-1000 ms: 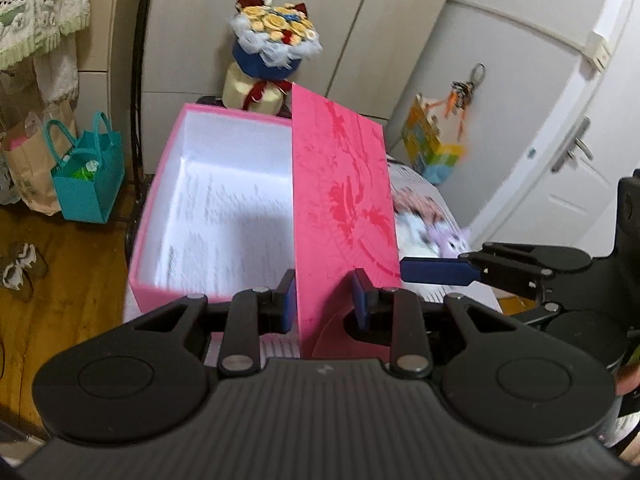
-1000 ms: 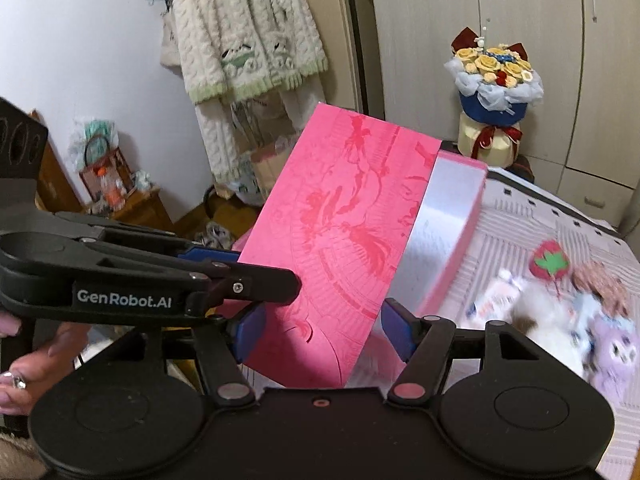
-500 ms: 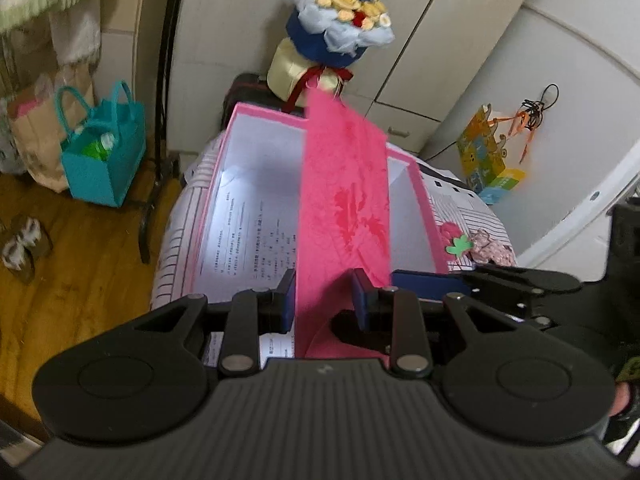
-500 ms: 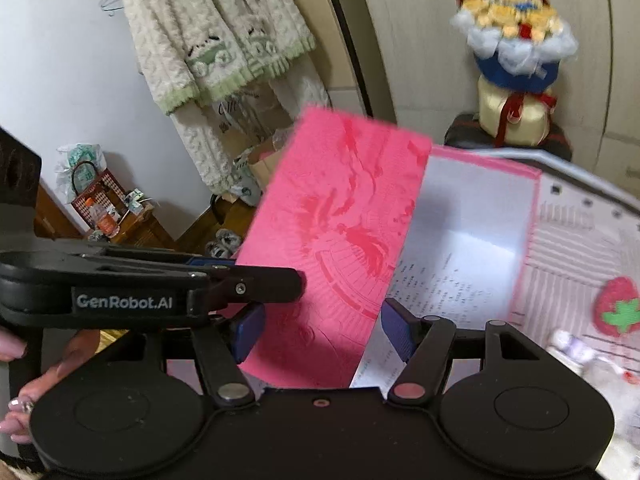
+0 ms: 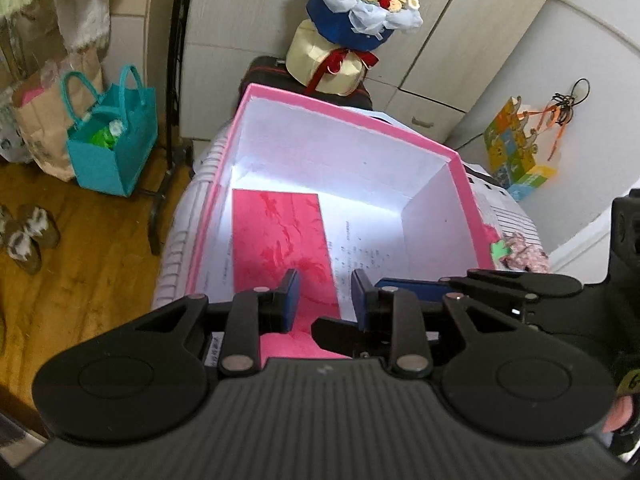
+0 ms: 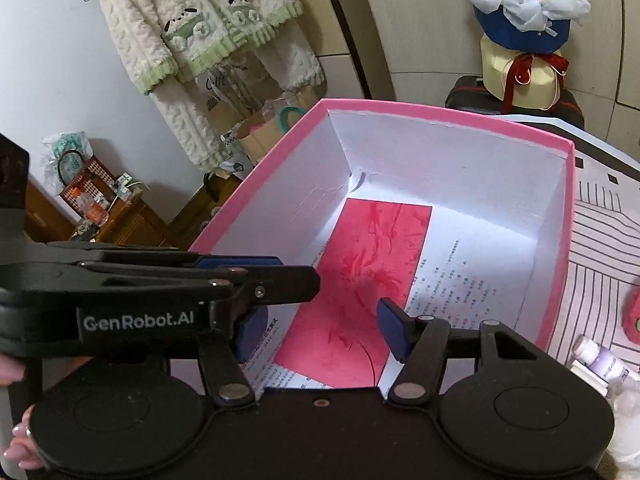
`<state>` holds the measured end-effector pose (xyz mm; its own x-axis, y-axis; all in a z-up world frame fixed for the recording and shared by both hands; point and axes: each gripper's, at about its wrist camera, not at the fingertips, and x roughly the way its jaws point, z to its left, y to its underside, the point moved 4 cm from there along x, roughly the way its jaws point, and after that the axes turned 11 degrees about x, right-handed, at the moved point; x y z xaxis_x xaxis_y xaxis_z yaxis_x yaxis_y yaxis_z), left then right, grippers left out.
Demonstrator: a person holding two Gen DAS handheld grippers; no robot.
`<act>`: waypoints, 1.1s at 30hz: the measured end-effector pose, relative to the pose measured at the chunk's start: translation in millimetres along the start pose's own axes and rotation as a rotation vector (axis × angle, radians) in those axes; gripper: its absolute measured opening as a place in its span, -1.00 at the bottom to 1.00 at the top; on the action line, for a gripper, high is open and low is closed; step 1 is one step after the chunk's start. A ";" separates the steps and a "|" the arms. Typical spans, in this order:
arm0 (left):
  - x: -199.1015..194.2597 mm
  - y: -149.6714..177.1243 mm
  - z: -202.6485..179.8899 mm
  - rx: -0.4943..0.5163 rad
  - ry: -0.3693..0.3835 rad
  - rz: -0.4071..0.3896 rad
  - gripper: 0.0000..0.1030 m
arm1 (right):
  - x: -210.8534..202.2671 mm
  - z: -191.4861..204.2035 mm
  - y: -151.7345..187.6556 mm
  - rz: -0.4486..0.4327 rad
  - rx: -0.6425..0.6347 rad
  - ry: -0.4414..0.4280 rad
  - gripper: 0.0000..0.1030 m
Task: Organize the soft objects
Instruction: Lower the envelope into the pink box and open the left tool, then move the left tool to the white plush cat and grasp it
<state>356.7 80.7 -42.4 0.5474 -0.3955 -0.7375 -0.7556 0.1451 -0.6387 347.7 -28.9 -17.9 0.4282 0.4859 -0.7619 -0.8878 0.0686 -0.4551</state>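
At the left of both views, the left gripper (image 5: 326,300) hangs over the open pink cardboard box with white walls (image 5: 348,110), its fingers (image 5: 290,300) set narrow. A flat pink patterned card sheet (image 5: 280,232) lies on the printed paper lining the box floor, its near end running under those fingers; we cannot tell whether they pinch it. We judge the sheet is laid there as a liner.

In the middle of the right wrist view, the right gripper (image 6: 322,332) tilts down into the box. Its fingers are closing from a medium gap; the sheet shows between them, but on the floor below, untouched.

The soft things wait outside the box, at the right edge: a red strawberry plush (image 6: 634,320) on the striped worktop cloth (image 6: 600,240).
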 end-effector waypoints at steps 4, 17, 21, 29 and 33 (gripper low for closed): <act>-4.5 1.6 0.6 0.026 -0.037 -0.006 -0.48 | 2.6 2.4 0.0 0.012 -0.015 0.002 0.27; -83.2 14.5 -28.0 0.174 -0.073 -0.098 0.05 | -68.3 28.8 25.0 -0.080 -0.135 0.083 0.29; -112.7 21.5 -48.1 0.230 -0.074 -0.154 0.21 | -97.4 35.7 36.1 -0.127 -0.156 0.103 0.32; -157.1 42.0 -83.5 0.295 -0.052 -0.227 0.39 | -151.8 40.8 63.8 -0.200 -0.218 0.134 0.43; -171.6 52.8 -103.8 0.335 -0.053 -0.265 0.52 | -181.5 35.2 82.1 -0.238 -0.232 0.133 0.46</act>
<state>185.6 62.1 73.3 0.7309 -0.4129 -0.5434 -0.4330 0.3348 -0.8369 191.1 -80.7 99.3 0.6500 0.3614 -0.6685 -0.7052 -0.0409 -0.7078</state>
